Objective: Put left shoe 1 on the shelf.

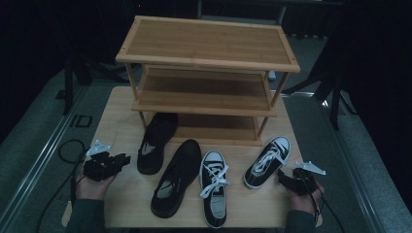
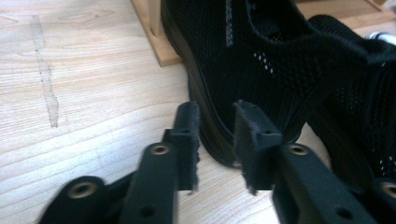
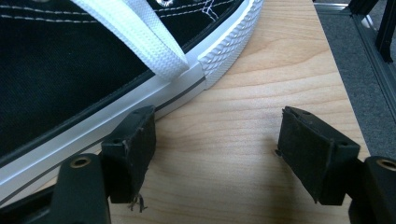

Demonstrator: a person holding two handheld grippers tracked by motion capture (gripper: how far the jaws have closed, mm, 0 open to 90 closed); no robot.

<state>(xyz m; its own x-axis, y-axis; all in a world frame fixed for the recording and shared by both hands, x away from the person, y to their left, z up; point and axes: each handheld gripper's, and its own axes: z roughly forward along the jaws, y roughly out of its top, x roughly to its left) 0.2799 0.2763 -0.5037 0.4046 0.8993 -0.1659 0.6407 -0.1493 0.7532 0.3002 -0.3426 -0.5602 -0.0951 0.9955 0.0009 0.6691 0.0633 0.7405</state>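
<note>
My left gripper [image 1: 121,160] sits low at the near left of the wooden surface [image 1: 111,121], held in my left hand [image 1: 92,187]. In the left gripper view its jaws stand part-way apart with only bare wood between them; they pinch nothing, and the heel of the left black mesh shoe [image 2: 261,70] lies just past their tips, not touched. From above, that shoe [image 1: 155,143] is the one nearest this gripper, toe pointing away toward the rack.

My right gripper [image 1: 284,178] rests at the near right edge, in my right hand [image 1: 303,196]. In the right gripper view its jaws are spread wide with nothing held. The left-hand jaw stands close against the white rubber sole of the right black-and-white sneaker [image 3: 93,70]; whether it touches I cannot tell. A white lace [image 3: 135,37] hangs over the side of that sneaker. From above, this sneaker [image 1: 267,162] lies tilted, toe pointing away and to the right.

Between my two hands lie the other two shoes: the second black mesh shoe [image 1: 176,177] and, just beside it, the second black-and-white sneaker [image 1: 214,187] with its laces loose.

Farther off stands the bamboo shoe rack [image 1: 209,48] with three shelves. The toe of the left black mesh shoe reaches the foot of it.
</note>
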